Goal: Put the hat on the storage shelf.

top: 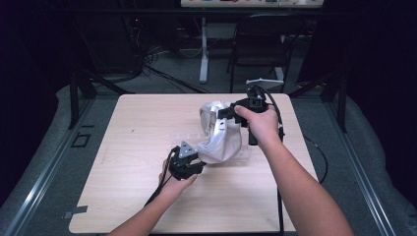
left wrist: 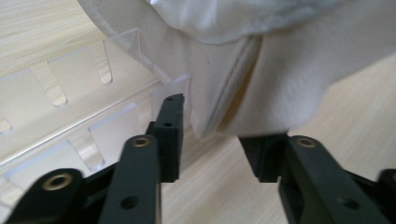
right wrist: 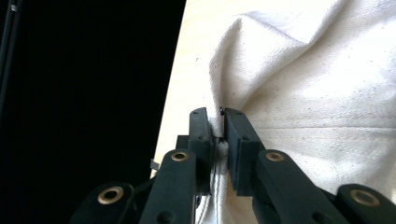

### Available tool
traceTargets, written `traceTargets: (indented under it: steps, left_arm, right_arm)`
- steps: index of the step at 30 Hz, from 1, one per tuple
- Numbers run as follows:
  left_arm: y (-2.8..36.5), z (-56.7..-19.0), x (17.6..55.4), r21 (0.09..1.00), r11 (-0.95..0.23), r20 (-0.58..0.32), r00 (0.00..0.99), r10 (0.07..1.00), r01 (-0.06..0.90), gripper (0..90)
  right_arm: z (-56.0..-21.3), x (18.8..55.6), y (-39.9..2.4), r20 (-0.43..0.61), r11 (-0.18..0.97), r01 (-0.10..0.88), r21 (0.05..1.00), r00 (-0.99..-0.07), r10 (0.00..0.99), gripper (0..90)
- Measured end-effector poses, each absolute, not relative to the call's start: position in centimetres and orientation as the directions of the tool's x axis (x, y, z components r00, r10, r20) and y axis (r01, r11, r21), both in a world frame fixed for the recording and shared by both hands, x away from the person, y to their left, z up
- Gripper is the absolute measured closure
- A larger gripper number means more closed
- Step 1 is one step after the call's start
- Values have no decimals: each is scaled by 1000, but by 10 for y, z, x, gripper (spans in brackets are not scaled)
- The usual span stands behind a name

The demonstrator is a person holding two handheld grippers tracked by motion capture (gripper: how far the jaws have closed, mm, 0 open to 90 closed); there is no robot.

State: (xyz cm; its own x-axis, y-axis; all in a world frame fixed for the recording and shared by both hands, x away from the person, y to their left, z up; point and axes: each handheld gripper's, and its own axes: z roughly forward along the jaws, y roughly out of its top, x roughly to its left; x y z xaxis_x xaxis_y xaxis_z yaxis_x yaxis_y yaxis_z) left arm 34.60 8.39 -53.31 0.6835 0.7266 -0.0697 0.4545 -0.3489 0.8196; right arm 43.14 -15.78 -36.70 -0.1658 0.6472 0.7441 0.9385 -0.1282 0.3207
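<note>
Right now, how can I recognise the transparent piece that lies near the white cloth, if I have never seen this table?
Start at the pale wooden table and find the white cloth bag lifted near its middle. Under the bag's lower edge, flat on the wood, lies the clear plastic rack. It is see-through, with a row of slots and upright tabs, while the bag is soft and opaque.

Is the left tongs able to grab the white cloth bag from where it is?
Probably yes. The left tongs stand open with the white cloth bag's lower edge hanging just ahead between them, nothing blocking; the clear plastic rack lies beside.
</note>
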Motion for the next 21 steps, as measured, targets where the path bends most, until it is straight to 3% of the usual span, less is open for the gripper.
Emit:
traceTargets:
  steps: [7, 21]
  left_arm:
    - [107, -526, 325, 832, -351, -68, 707, 704, 429, 549]
    - [160, -534, 323, 813, -302, -99, 629, 771, 498, 525]
  right_arm:
    - [-360, 416, -167, 733, -106, 930, 351, -203, 650, 722]
    - [-360, 388, -187, 646, -69, 900, 430, -253, 720, 645]
